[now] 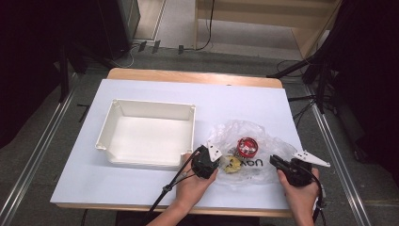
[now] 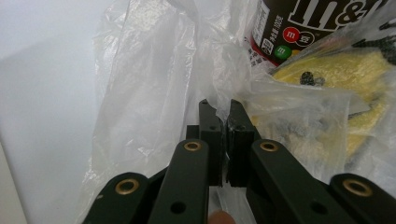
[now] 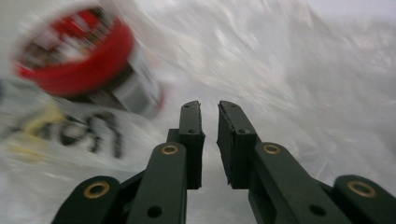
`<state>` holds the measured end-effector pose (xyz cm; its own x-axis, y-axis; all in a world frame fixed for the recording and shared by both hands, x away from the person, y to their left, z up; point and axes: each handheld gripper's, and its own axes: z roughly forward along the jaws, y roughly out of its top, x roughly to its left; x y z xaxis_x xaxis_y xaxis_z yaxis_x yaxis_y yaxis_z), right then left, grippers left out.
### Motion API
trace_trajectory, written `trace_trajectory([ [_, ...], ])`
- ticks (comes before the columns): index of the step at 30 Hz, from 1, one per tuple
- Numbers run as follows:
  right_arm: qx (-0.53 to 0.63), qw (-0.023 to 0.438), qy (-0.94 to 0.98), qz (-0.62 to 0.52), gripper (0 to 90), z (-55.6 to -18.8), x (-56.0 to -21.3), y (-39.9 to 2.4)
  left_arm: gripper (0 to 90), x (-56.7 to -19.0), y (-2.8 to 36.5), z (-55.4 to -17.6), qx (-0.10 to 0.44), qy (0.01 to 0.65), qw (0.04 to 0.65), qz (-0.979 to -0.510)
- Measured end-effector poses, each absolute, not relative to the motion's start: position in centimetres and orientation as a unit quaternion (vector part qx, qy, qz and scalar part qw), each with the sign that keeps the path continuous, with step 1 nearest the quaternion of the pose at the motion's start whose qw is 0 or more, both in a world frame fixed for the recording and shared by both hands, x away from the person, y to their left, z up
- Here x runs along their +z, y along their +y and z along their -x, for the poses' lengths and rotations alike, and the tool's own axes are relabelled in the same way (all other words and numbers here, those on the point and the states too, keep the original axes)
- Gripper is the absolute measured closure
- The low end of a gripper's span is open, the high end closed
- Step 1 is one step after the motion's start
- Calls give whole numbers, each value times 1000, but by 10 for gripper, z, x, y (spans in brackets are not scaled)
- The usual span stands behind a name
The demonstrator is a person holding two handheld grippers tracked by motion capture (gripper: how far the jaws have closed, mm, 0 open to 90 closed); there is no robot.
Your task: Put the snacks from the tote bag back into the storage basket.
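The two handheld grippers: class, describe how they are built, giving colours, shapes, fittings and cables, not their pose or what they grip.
Each has two flat black jaws on black link arms with brass-coloured pivot rivets. The left gripper and right gripper each have a chunky black body topped by a pale three-cornered plate. A black cable trails from the left one toward the table's near edge. The forearms are bare, with no sleeves visible.

Ahead of my left gripper (image 2: 223,112), whose jaws pinch plastic bag (image 2: 154,93) film, the M&M's can (image 2: 299,28) and a yellow packet (image 2: 345,74) block the far right; bare table (image 2: 42,93) lies free to the left. Before my right gripper (image 3: 209,109), slim gap between jaws, only crumpled film; the can stands up-left. The white tray (image 1: 146,109) sits well apart.
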<state>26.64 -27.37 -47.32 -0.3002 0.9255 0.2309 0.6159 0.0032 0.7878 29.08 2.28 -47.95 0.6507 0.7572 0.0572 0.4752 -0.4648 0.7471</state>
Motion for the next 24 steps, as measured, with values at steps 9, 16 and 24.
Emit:
trace_trajectory([
  [9, 484, 190, 688, -507, 647, -259, -445, -248, 893, -479, 24, -291, 192, 374, 367, -830],
  [16, 473, 194, 709, -487, 469, -262, -445, -227, 893, -479, 25, -290, 191, 372, 371, -829],
  [24, 449, 202, 712, -500, 296, -269, -446, -211, 893, -479, 26, -291, 189, 373, 374, -828],
])
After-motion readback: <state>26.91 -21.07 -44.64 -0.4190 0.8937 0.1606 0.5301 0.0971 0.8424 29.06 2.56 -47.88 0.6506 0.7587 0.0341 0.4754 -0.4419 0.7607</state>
